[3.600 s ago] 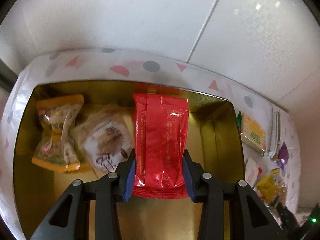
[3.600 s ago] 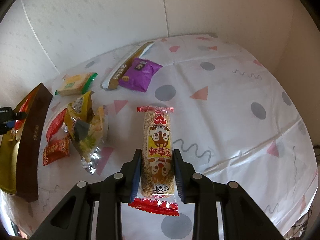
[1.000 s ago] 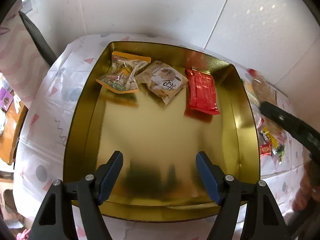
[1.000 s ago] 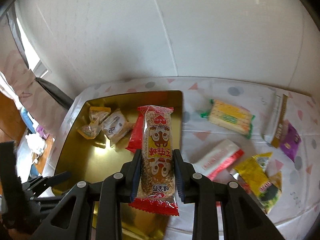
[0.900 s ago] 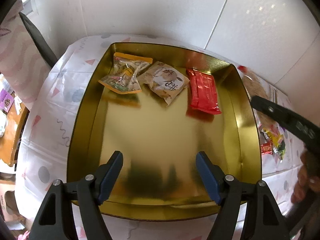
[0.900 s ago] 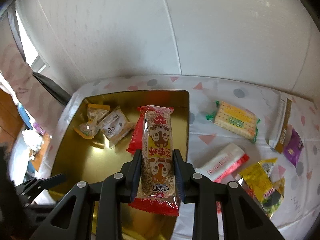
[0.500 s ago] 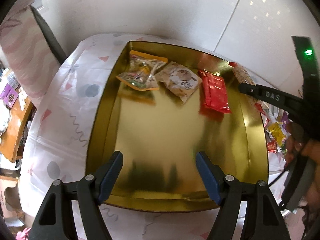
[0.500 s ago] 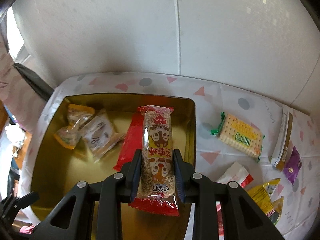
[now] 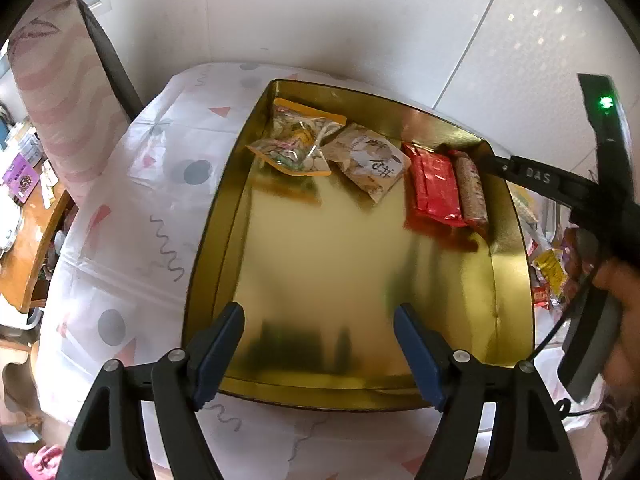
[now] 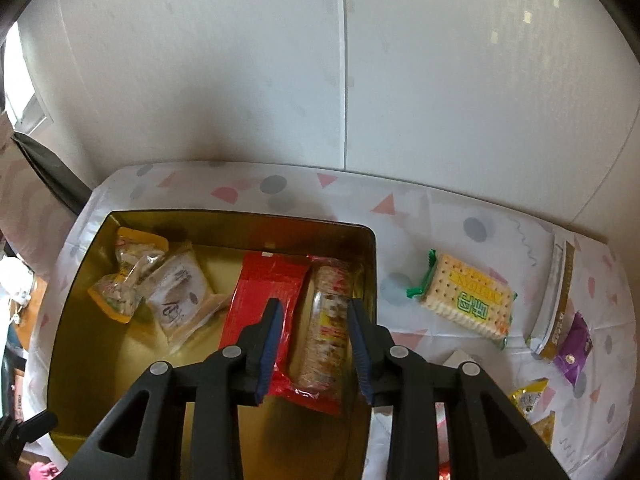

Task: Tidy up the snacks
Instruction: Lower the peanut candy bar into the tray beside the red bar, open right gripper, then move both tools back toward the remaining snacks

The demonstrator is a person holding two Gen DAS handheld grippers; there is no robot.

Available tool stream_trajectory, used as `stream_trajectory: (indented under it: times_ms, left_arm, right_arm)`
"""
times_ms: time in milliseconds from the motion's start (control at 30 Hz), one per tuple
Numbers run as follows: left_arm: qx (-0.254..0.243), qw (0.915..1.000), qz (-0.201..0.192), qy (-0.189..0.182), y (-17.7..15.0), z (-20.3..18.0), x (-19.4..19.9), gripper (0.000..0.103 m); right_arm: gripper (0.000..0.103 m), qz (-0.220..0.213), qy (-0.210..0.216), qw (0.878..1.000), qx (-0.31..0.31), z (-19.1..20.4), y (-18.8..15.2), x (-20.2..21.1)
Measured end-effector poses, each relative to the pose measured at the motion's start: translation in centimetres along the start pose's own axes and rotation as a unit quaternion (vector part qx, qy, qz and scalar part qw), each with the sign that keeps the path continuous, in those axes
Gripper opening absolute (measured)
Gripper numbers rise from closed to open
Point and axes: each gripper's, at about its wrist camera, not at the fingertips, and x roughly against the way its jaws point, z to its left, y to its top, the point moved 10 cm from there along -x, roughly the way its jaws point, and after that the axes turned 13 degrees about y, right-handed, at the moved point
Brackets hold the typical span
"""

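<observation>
Rice bar (image 10: 326, 320) now released in tin (image 10: 372, 264).

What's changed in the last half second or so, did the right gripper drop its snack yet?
Yes. The right gripper has opened and let go of the rice bar, which now lies in the gold tin beside the red packet, along the tin's right wall. The left gripper stays open and empty above the tin's near edge. The two bagged snacks and red packet have not moved.

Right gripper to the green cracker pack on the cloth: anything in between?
Only the gold tin's right wall. The right gripper, open, is over the rice bar inside the tin; the cracker pack lies just outside that wall on bare cloth.
</observation>
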Motion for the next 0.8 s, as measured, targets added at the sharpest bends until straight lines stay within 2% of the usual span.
stream_trajectory:
  times_ms: [500,800]
  left_arm:
    - [-0.031,0.9994,-0.003,-0.015,0.1,-3.8,0.4,0.079]
    - [-0.050,0.9985,-0.004,-0.024,-0.4,-6.4,0.6,0.083]
  right_arm:
    - [0.033,-0.025,0.052,0.998,-0.033,-0.4,-3.1,4.4]
    - [0.034,-0.038,0.033,0.996,-0.075,-5.1,-6.8,7.5]
